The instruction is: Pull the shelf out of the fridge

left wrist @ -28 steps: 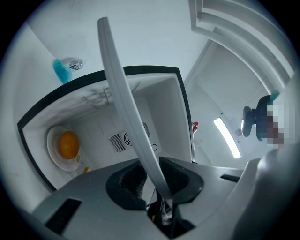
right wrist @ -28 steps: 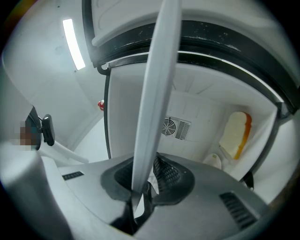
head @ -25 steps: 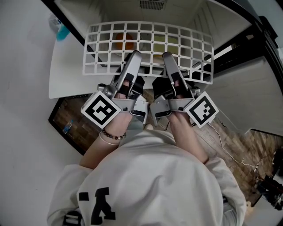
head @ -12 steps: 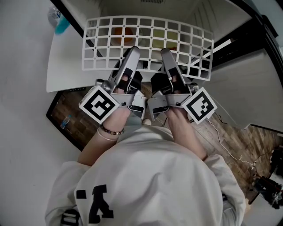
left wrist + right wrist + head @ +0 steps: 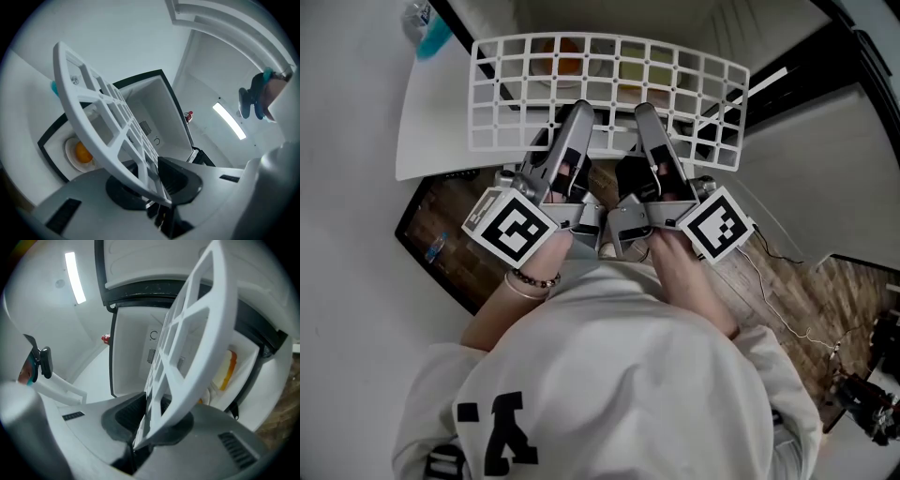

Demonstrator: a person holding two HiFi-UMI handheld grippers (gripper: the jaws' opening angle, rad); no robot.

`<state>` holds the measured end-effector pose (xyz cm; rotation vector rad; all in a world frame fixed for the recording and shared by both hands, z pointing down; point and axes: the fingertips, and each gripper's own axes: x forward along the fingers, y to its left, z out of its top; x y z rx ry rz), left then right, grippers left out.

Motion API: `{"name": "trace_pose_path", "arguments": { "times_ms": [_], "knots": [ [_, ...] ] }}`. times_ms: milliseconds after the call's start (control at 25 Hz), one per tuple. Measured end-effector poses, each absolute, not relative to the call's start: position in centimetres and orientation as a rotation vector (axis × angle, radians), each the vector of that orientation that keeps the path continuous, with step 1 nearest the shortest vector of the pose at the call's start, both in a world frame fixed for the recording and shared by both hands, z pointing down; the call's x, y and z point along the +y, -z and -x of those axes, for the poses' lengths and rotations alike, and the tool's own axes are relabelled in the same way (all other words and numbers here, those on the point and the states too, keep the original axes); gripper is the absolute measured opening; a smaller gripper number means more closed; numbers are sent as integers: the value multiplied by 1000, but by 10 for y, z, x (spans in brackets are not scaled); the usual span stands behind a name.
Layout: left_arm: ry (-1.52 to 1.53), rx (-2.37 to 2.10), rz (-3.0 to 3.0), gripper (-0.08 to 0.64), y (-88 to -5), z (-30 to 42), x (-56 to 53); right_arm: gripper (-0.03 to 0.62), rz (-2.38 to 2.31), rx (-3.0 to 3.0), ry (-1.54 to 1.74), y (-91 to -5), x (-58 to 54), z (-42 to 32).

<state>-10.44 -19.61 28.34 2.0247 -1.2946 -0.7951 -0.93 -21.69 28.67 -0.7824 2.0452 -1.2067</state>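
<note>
The white grid shelf [image 5: 609, 89] hangs out of the open fridge [image 5: 609, 14], level in front of me, held at its near edge by both grippers. My left gripper [image 5: 578, 117] is shut on a bar left of the shelf's middle. My right gripper [image 5: 642, 117] is shut on a bar just right of the middle. In the left gripper view the shelf [image 5: 93, 126] runs edge-on between the dark pads of the left gripper [image 5: 152, 176]. The right gripper view shows the shelf [image 5: 197, 333] clamped the same way in the right gripper [image 5: 150, 420].
Inside the fridge, a plate holding an orange [image 5: 80, 152] and a yellow packet [image 5: 226, 369] lie below the shelf. The white fridge door [image 5: 431, 131] stands open at the left, with a blue-capped bottle [image 5: 431, 33] in it. A cable [image 5: 778, 309] lies on the wooden floor.
The shelf and both grippers sit slightly higher in the head view than a second ago. Both grips on the shelf's near edge look unchanged.
</note>
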Motion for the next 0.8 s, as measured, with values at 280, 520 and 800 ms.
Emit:
{"name": "trace_pose_path", "arguments": {
  "times_ms": [280,520,800],
  "knots": [
    [759,-1367,-2095,75,-278,102,-192,63,763,2058,1165,-284,-214,9],
    [768,-1391,-2082,75,-272,104,-190,63,745,2072,1158,-278,-214,11],
    [787,-1393,-2039,75,-277,105,-189,63,743,2096,1178,-281,-214,12]
  ]
}}
